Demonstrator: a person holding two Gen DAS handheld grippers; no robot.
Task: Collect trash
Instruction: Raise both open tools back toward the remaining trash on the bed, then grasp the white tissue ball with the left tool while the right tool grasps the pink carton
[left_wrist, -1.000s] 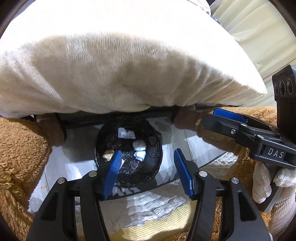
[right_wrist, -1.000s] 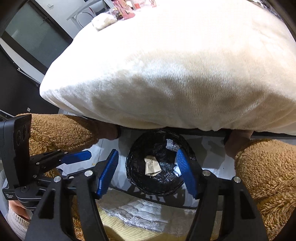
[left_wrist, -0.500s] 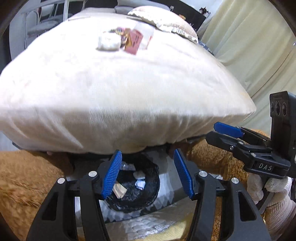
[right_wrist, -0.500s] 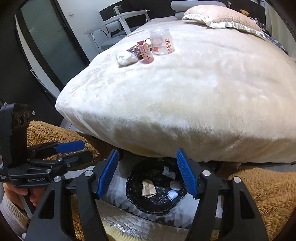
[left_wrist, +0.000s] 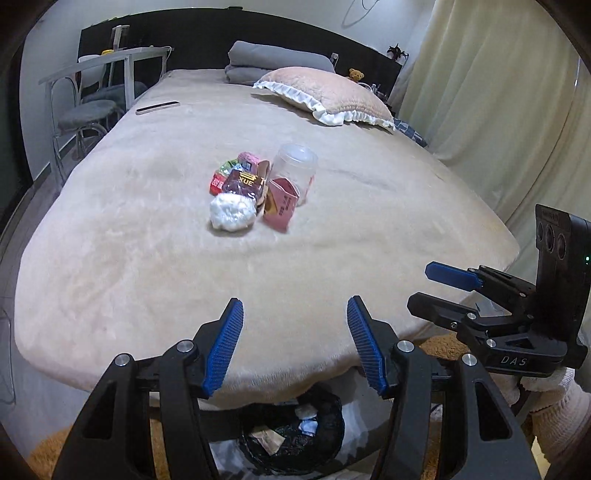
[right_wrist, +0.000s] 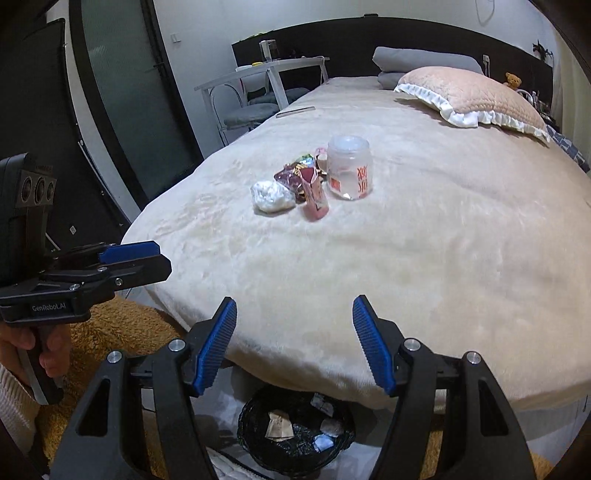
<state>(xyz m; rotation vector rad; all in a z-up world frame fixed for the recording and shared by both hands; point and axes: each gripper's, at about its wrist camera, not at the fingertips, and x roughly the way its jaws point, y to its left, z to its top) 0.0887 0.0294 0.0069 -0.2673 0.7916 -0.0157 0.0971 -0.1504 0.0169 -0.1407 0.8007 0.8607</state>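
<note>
At the far left of the right wrist view, a hand (right_wrist: 35, 350) in a cream sleeve grips the handle of the left gripper (right_wrist: 147, 258), seen side-on, so from here I cannot tell how its jaws stand. The left wrist view settles it: the left gripper's blue pads (left_wrist: 225, 350) stand apart with nothing between them, over the near edge of the bed (left_wrist: 332, 258).

Moving right, near the middle of the bed's cream blanket sits the little heap of trash: a crumpled white wad (right_wrist: 271, 195), a dark red snack wrapper (right_wrist: 291, 177) touching it, a pink carton (right_wrist: 316, 195) tilted just beside, and a clear plastic jar (right_wrist: 349, 170) with red print standing upright on the right of the group. All of them touch or nearly touch one another, well apart from both grippers.

Lower centre, the right gripper (right_wrist: 295, 343) has its pads spread and empty too. Below it, tucked partly under the bed's edge, is a round bin with a black liner (right_wrist: 295, 435), holding several scraps of paper.

Further right, in the upper part of the frame, a pink frilled pillow (right_wrist: 472, 96) lies near the headboard, a folded grey blanket (right_wrist: 424, 61) behind it.
</note>
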